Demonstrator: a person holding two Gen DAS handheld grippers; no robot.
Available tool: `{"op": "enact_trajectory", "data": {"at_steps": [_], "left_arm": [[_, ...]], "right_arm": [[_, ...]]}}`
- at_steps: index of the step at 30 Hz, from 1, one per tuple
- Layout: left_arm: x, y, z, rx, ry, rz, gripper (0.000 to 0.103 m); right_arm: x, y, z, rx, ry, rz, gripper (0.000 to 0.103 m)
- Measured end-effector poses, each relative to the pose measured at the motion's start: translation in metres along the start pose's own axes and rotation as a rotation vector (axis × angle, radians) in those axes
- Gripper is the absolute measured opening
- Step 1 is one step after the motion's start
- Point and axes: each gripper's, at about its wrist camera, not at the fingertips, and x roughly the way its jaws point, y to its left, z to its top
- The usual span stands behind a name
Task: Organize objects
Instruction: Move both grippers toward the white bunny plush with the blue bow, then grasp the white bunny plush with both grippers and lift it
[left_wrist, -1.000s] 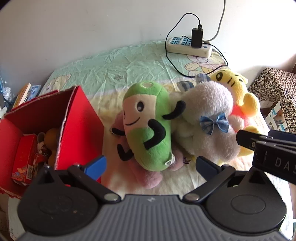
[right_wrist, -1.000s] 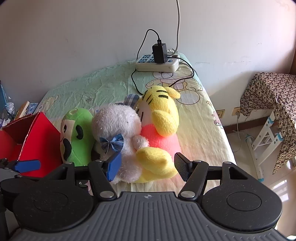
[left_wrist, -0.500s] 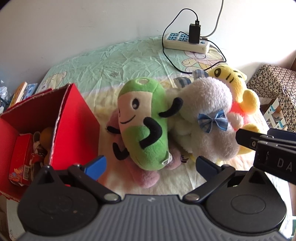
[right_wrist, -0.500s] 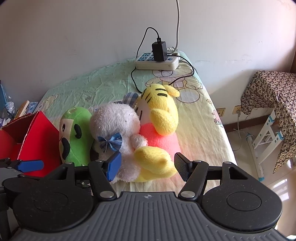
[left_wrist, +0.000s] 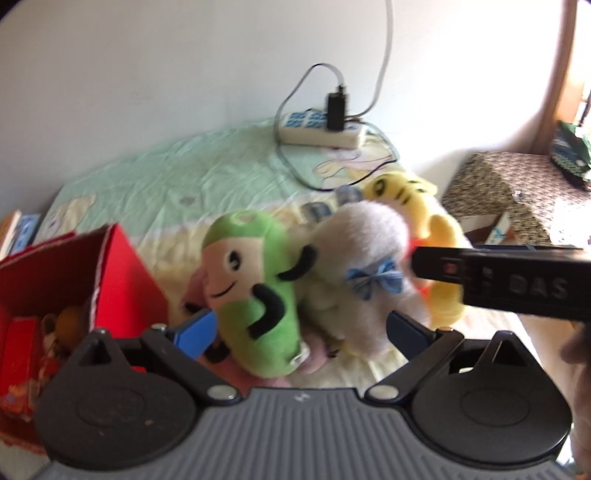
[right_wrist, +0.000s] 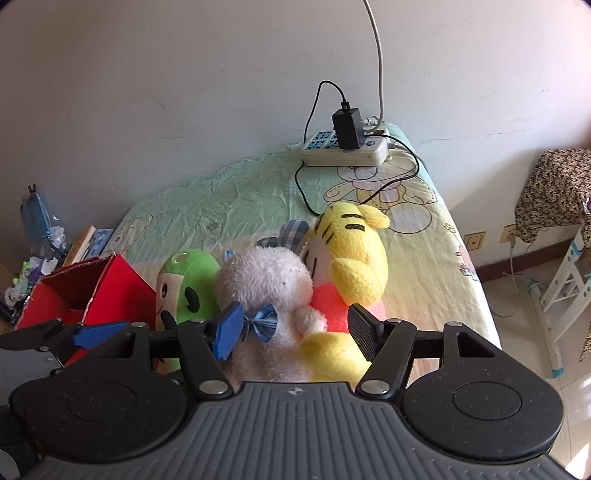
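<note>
A green plush (left_wrist: 255, 291) lies on the bed beside a white plush with a blue bow (left_wrist: 365, 273) and a yellow tiger plush (left_wrist: 424, 206). A pink plush (left_wrist: 314, 363) lies under them. My left gripper (left_wrist: 301, 330) is open, just in front of the green plush. In the right wrist view the green plush (right_wrist: 186, 280), white plush (right_wrist: 269, 288) and yellow plush (right_wrist: 351, 258) lie in a row. My right gripper (right_wrist: 293, 332) is open, its fingers on either side of the white plush's front and the yellow plush's leg.
An open red box (left_wrist: 118, 284) with items inside stands left of the plushes; it also shows in the right wrist view (right_wrist: 107, 288). A power strip (right_wrist: 347, 149) with cables lies by the wall. Books (right_wrist: 88, 243) lie far left. A patterned cloth (right_wrist: 554, 192) is at right.
Both grippers have moved forward toward the plushes. The left view has tilted up and is blurred. The right gripper's body now crosses the left view higher up.
</note>
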Motion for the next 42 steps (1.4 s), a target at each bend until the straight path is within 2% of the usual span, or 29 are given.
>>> {"op": "enact_trajectory", "data": {"at_steps": [4,7,15,17,22,27,33,42], "left_arm": [[0.008,-0.006,0.002,0.035,-0.02,-0.114,0.093],[0.022,-0.012,0.003,0.046,0.001,-0.175,0.085],[0.053,-0.021,0.011,0.092,0.013,-0.175,0.078],[0.061,-0.017,0.012,0.074,0.027,-0.203,0.077],[0.064,-0.016,0.013,0.064,0.017,-0.232,0.071],[0.058,-0.014,0.015,0.063,0.0,-0.242,0.064],[0.026,-0.013,0.012,0.074,-0.057,-0.227,0.061],[-0.031,-0.009,0.001,0.064,-0.176,-0.137,0.061]], "right_arm": [[0.011,-0.005,0.005,0.016,0.012,0.074,0.066],[0.021,-0.005,0.009,-0.017,0.027,0.113,0.066],[0.043,-0.01,0.011,-0.036,0.073,0.195,0.065],[0.048,-0.012,0.01,-0.024,0.089,0.207,0.056],[0.048,-0.018,0.009,0.004,0.085,0.232,0.048],[0.04,-0.018,0.008,0.018,0.071,0.237,0.045],[0.014,-0.01,0.006,0.013,0.022,0.276,0.045],[-0.017,0.015,0.003,-0.032,-0.053,0.362,0.045]]}}
